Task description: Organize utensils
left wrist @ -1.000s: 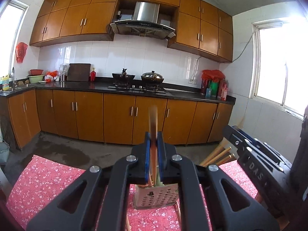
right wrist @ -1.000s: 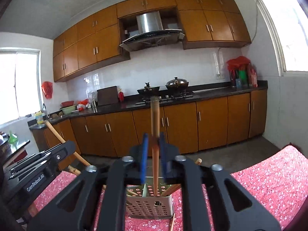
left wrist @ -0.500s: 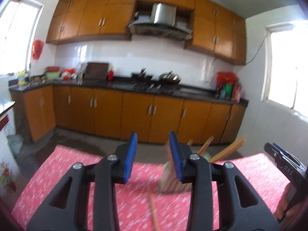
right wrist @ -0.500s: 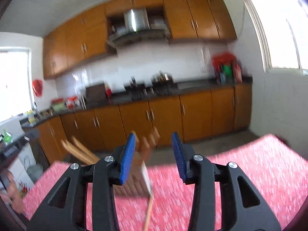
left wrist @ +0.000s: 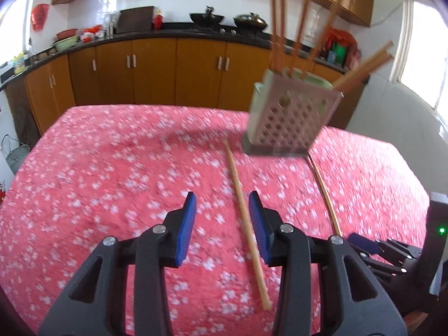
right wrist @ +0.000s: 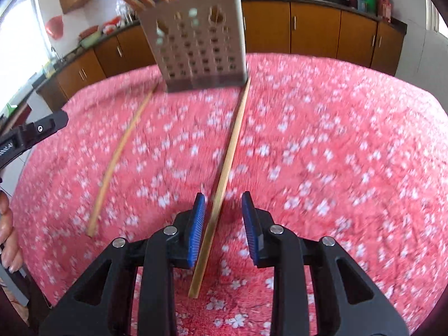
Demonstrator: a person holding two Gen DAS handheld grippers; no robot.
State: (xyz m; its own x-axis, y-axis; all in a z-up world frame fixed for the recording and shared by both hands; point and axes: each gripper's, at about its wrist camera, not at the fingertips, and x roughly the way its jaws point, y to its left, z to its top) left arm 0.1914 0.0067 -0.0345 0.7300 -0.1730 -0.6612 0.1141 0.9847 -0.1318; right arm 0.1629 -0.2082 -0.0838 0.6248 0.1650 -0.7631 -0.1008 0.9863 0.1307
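Two hand-held grippers are hovering over a tabletop (left wrist: 117, 151) covered in a red cloth with white blossoms, in a kitchen with orange-brown cabinets (left wrist: 154, 75).

In the left wrist view, the left hand-held gripper (left wrist: 222, 224) is standing with its blue-padded jaws spread apart, gripping nothing. One loose chopstick (left wrist: 246, 224) is lying on the cloth, passing between the jaws close to the right pad; whether it touches the pad is unclear. A second loose chopstick (left wrist: 324, 193) is lying further right, near the other tool, which is showing at the right edge. Both loose sticks are reaching up to the base of one perforated utensil holder (left wrist: 288, 120), standing on the far right part of the cloth. About six chopsticks (left wrist: 280, 22) are standing in it, some upright, some leaning right; blur makes the count uncertain.

In the right wrist view, the right hand-held gripper (right wrist: 224, 218) is likewise standing released, with one loose stick running between its jaws just beside the left pad. The same two loose sticks are lying here, with the holder beyond them.

A second ago each tool was clamping one chopstick upright above the holder. Now both have let go, those sticks are in the holder, and both tools have dropped low over the loose pair.
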